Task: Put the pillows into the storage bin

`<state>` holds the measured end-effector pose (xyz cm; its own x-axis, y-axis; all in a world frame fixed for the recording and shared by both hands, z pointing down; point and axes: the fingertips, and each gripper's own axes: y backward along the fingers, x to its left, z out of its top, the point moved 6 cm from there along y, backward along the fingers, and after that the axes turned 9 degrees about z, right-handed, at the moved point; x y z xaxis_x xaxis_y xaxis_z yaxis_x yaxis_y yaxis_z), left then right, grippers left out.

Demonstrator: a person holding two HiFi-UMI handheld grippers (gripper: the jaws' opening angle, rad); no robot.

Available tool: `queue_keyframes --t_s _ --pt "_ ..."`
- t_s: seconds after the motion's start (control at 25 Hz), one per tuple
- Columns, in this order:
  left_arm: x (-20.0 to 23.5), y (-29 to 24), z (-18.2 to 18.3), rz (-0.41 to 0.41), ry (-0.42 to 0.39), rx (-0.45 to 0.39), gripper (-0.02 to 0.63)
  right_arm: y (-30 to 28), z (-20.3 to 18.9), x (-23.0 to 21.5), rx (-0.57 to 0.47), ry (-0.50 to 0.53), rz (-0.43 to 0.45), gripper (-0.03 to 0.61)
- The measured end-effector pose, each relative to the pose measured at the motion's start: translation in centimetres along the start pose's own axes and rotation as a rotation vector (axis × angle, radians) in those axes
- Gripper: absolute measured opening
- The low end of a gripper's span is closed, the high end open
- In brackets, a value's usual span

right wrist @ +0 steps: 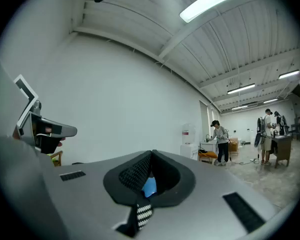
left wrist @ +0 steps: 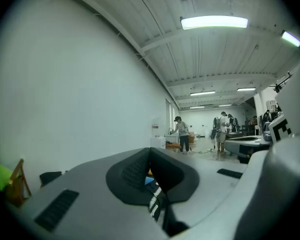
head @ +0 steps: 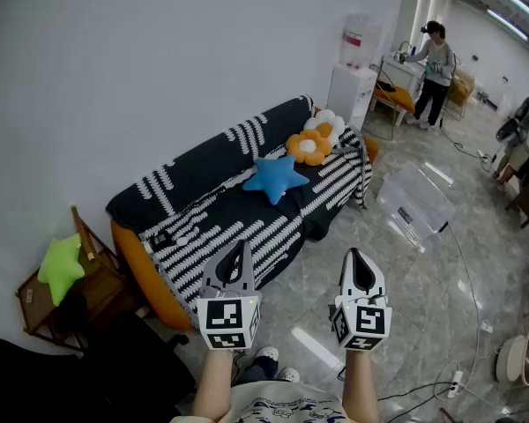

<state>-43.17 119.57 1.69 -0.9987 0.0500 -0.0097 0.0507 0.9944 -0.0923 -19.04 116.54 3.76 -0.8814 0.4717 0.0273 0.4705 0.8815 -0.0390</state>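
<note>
A blue star pillow (head: 278, 177) lies on the sofa (head: 212, 203), which is draped in a black-and-white striped blanket. An orange flower pillow (head: 307, 146) and a white flower pillow (head: 327, 125) rest near the sofa's far end. A clear storage bin (head: 414, 203) stands on the floor off that far end. A green star pillow (head: 60, 267) sits on a wooden chair at the left. My left gripper (head: 241, 248) and right gripper (head: 358, 256) are held level in front of the sofa, well short of the pillows, both shut and empty. Through each gripper's closed jaws a sliver of blue pillow shows.
A water dispenser (head: 357, 47) stands beyond the sofa, and a person (head: 435, 60) works at a desk at the back. Cables (head: 463, 373) trail over the glossy floor at the right. A dark chair (head: 70, 377) is at the lower left.
</note>
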Motion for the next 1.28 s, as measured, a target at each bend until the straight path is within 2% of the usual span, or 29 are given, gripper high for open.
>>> queue_keyframes --t_s 0.52,0.76,1.12,1.28 --pt "1.0 -0.2 -0.6 -0.003 -0.003 0.004 0.012 -0.1 -0.5 0.4 0.008 -0.008 -0.018 0.011" --pt "1.6 -1.4 -1.2 -0.006 0.001 0.017 0.012 -1.5 -1.3 0.3 0.006 -0.052 -0.007 0.017" --pt "4.6 -5.5 -1.8 -0.013 0.001 0.031 0.012 -6.7 -1.5 1.9 0.008 -0.056 0.040 0.234" --pt "5.8 -7.1 -2.8 -0.020 0.003 0.049 0.012 -8.4 -2.6 2.4 0.016 -0.071 0.035 0.257"
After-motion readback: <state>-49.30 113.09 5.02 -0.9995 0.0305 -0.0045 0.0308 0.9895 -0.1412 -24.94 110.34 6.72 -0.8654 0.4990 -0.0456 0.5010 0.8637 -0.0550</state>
